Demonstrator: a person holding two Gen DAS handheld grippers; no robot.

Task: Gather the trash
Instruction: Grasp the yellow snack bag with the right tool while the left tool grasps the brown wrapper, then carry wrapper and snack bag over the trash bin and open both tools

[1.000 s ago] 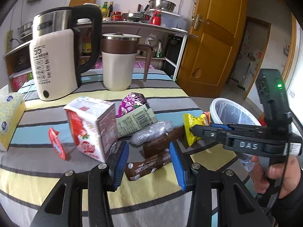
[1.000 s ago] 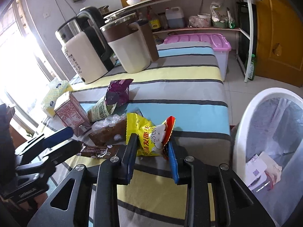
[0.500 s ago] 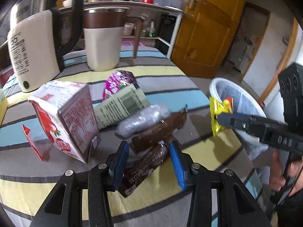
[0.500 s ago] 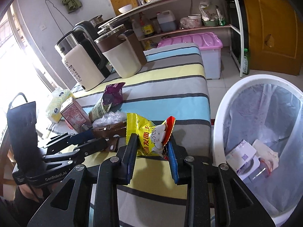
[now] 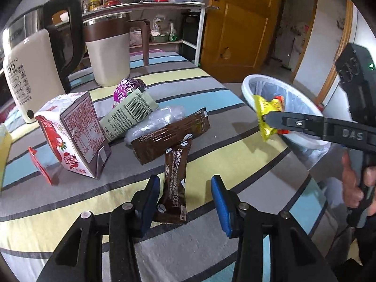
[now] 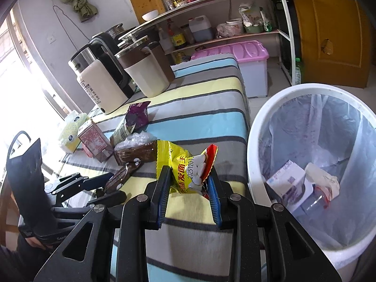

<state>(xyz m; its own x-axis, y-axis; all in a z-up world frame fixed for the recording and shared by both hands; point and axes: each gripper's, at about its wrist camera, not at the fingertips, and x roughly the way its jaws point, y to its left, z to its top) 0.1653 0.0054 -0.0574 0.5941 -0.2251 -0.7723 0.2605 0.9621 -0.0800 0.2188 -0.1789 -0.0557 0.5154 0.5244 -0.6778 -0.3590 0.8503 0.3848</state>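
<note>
1. From my left wrist camera, my left gripper [image 5: 185,196] hangs over the striped tablecloth [image 5: 235,155] with its jaws closing. The brown coffee sachet [image 5: 175,183] lies between the blue pads [image 5: 221,202]; its lower end sits just beside the left pad, but I cannot see either pad pressing on it, so nothing is gripped yet.
2. Same view: a larger brown wrapper [image 5: 169,136] lies under the sachet's far end, with a clear plastic bag [image 5: 155,122], a green-and-purple packet [image 5: 131,108] and a red-and-white carton [image 5: 72,136] beside it. Behind them stand a kettle [image 5: 33,70] and a brown-lidded jug [image 5: 110,54].
3. Same view, right side: my right gripper [image 5: 265,119] holds a yellow snack wrapper [image 5: 265,110] in front of the white trash bin [image 5: 258,82], which stands off the table's edge.
4. From my right wrist camera, my right gripper [image 6: 189,183] is clamped on the yellow snack wrapper [image 6: 185,164], near the table edge and just left of the trash bin [image 6: 256,141].
5. Same view: the bin's liner already holds a small box [image 6: 289,183] and crumpled paper [image 6: 322,181]. My left gripper [image 6: 103,185] shows at the left by the coffee sachet [image 6: 122,174].
</note>
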